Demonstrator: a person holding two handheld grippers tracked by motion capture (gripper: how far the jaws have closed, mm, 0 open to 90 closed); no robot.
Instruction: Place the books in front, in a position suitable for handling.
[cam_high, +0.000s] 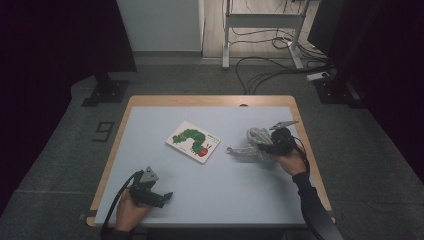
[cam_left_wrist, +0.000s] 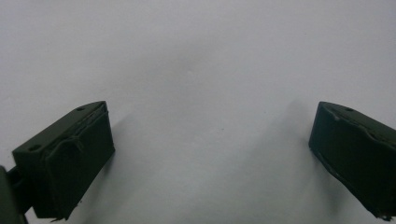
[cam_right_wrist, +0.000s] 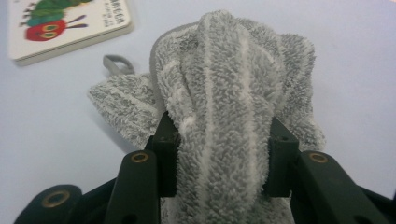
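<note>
Black jaws of the right gripper (cam_right_wrist: 219, 154) pinch a bunched grey towel (cam_right_wrist: 229, 102) near the caterpillar book (cam_right_wrist: 65, 28), its loop visible there, while the left gripper (cam_left_wrist: 210, 154) gapes empty over the table (cam_high: 150, 145).

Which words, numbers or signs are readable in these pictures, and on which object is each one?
"9": a dark figure on the grey floor left of the table; it looks like a 9, but I am not sure.
Book cover, beside the caterpillar picture: a short line of dark print, too small and blurred to read.
Grey towel: no text visible.
</note>
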